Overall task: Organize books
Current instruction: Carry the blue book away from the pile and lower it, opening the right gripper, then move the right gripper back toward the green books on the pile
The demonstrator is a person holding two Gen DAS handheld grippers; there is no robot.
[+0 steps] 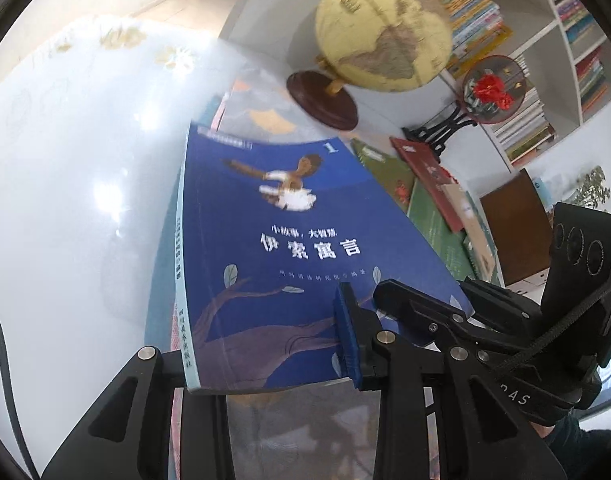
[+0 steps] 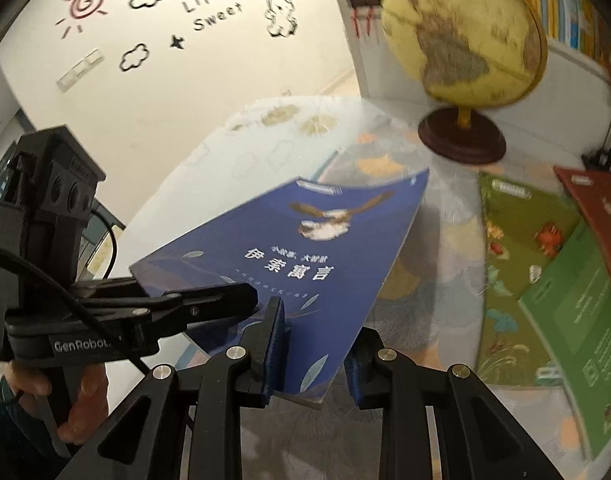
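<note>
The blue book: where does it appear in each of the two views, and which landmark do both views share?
Left wrist view: the blue book fills the centre, its near edge between the left gripper's fingers.
Right wrist view: the blue book is in the centre, slanted, its near corner between the right gripper's fingers.
Shared landmark: the globe, beyond the book at upper right in both.

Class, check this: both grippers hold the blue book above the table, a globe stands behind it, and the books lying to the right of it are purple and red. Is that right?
One detail is wrong. The books lying to the right are green and red, not purple, as the right wrist view shows. The rest stands: both grippers, left and right, hold the blue book above the table, with the globe behind it.
</note>
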